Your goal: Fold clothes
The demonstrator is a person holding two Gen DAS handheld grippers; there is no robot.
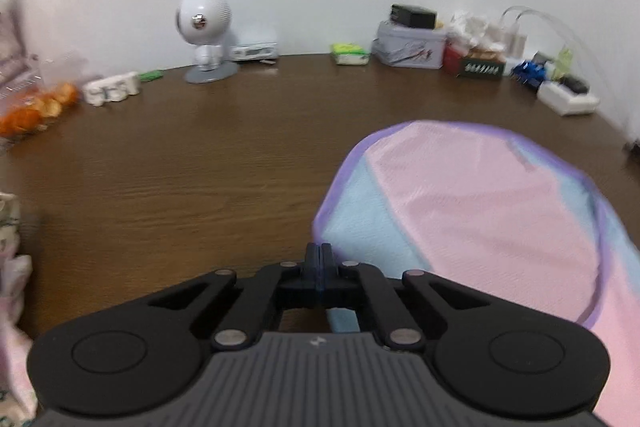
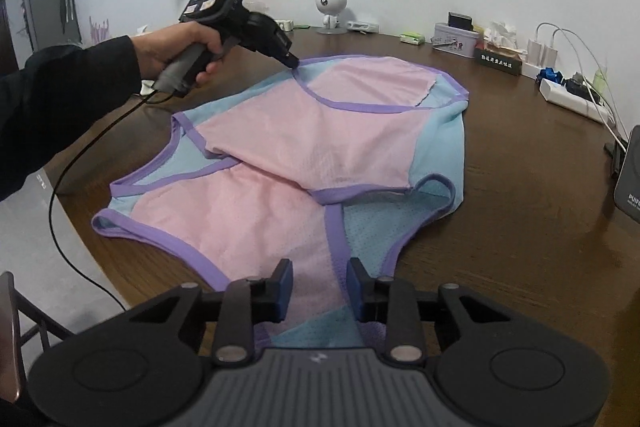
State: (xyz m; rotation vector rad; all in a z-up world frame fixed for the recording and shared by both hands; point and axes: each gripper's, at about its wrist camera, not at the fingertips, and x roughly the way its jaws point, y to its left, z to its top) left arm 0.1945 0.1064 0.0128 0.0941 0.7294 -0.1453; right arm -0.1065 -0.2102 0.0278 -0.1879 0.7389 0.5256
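A pink, pale blue and purple-trimmed sleeveless garment [image 2: 304, 147] lies spread across a round brown wooden table [image 2: 500, 227], partly folded, with one pink panel doubled over the rest so its purple hem crosses the middle. The garment reaches from the near edge of the table, under the right gripper [image 2: 319, 285], to about the table's middle, with its purple-edged far end nearest the wall-side clutter. The right gripper hangs over the near edge of the garment, its two blue-padded fingers [image 2: 285, 283] standing partly apart; a purple strip and pink cloth lie between them, and whether the pads touch the fabric cannot be told. A hand [image 2: 176, 47] in a dark sleeve [image 2: 60, 107] holds the left gripper [image 2: 292, 61] by its grey handle, with a black cable trailing off the table's left edge. Its tip meets the purple trim at the garment's far left corner, and its fingers are pressed fully together there; in its own blurred view the garment's edge sits just beside the joined fingertips [image 1: 319, 259], and whether any cloth is pinched cannot be told. Along the far edge of the table stand a small white round-headed figure [image 2: 330, 7], a grey tin [image 2: 454, 41] and a white power strip [image 2: 572, 99]
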